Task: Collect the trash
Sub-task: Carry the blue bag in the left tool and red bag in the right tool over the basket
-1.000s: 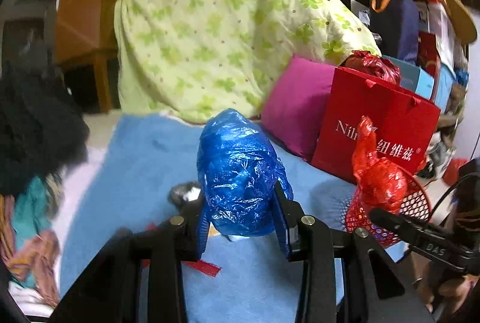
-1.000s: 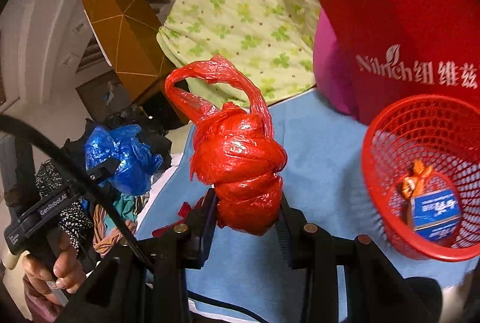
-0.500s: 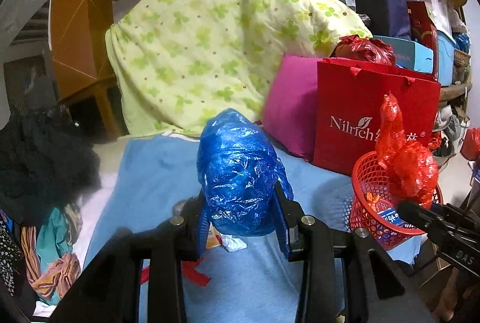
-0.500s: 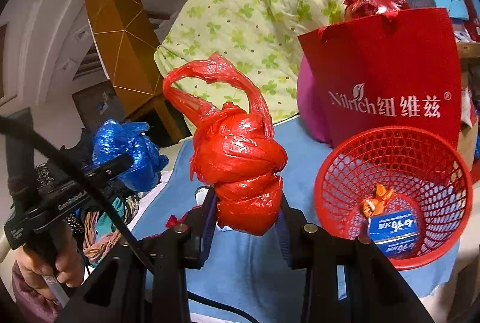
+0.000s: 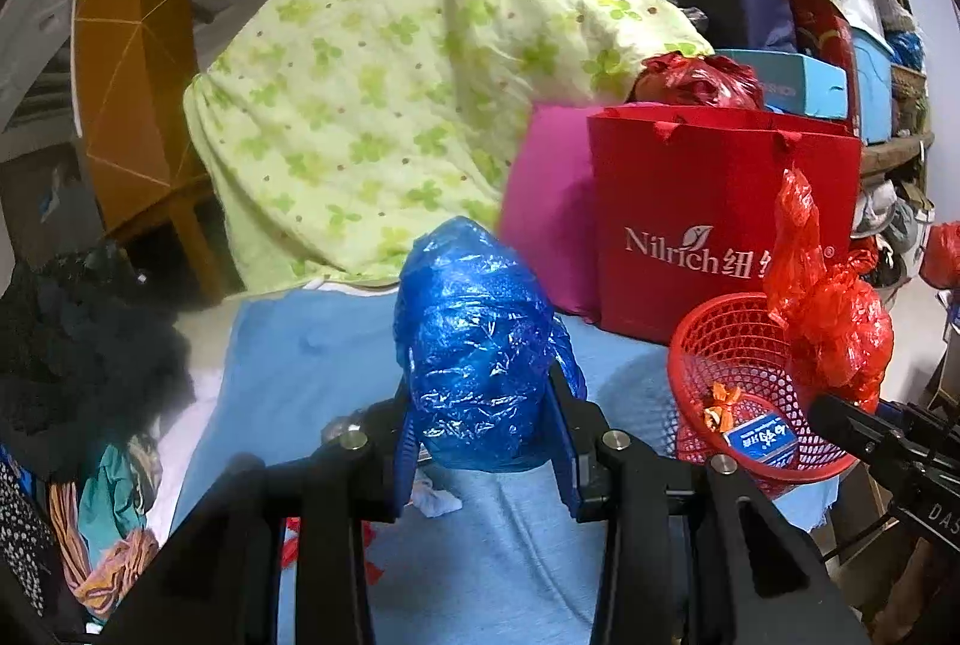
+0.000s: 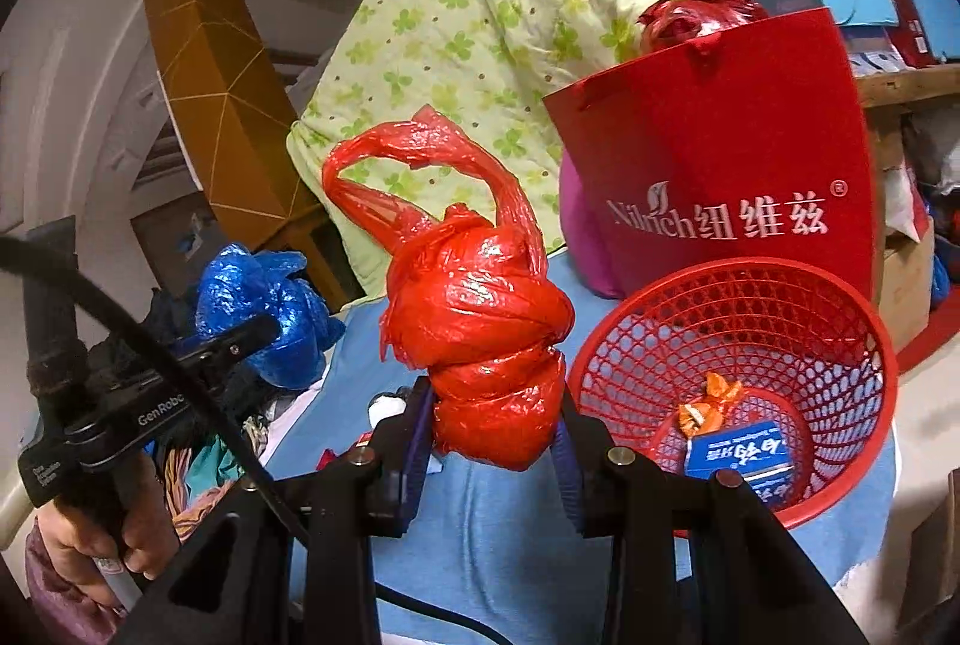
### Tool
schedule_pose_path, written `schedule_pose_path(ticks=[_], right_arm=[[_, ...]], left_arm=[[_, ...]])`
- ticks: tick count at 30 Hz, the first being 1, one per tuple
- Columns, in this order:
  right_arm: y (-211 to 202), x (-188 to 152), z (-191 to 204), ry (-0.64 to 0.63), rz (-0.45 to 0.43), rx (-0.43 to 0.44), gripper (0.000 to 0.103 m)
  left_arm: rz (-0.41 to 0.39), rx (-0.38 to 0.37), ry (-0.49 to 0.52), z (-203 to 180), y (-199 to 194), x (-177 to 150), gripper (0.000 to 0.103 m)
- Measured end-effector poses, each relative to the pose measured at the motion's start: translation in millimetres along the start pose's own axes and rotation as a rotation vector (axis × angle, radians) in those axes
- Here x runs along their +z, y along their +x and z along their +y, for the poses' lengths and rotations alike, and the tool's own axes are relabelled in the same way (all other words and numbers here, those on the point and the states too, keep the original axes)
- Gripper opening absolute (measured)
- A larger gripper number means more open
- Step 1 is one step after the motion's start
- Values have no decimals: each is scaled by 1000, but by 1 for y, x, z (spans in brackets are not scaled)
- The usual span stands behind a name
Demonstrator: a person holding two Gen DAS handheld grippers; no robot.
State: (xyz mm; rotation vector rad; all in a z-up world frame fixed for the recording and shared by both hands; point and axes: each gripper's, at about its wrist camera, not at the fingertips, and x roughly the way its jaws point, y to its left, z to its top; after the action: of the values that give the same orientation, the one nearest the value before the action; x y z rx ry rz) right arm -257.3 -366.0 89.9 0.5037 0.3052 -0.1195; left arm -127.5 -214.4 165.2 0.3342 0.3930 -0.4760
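Since the earlier frames both tools have swung toward the red basket point(image 6: 732, 387), which now fills more of the right wrist view and sits just ahead and right of the right gripper point(image 6: 495, 441); the grips themselves are unchanged. The left gripper point(image 5: 483, 441) is pinching a crumpled blue bag point(image 5: 474, 351), which stands upright between its fingers. The right gripper is pinching a knotted red bag point(image 6: 480, 345), its handle loops sticking up above the knot. In the left wrist view the red bag point(image 5: 834, 327) now hangs over the near rim of the basket point(image 5: 738, 381), where a second ago it was short of it. The basket holds a small blue box point(image 6: 741, 453) and an orange wrapper point(image 6: 708, 402). Below both tools lies a light blue blanket point(image 5: 312, 345) with a white scrap point(image 5: 435, 498) and red scraps point(image 5: 294, 543) just under the left gripper. Beyond the tools stand a red paper bag point(image 5: 708, 219), a pink cushion point(image 5: 546, 201) and a green flowered quilt point(image 5: 390, 93). Left of the left gripper is a heap of dark and coloured clothes point(image 5: 78, 381); shelves of boxes point(image 5: 834, 45) crowd the far right.
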Motion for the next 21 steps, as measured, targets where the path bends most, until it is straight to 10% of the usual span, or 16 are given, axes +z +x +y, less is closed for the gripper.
schedule_pose_path(ticks=[21], right_arm=[[-39, -2, -49, 102, -65, -62, 39]], left_arm=[[2, -69, 113, -73, 8, 14, 39]])
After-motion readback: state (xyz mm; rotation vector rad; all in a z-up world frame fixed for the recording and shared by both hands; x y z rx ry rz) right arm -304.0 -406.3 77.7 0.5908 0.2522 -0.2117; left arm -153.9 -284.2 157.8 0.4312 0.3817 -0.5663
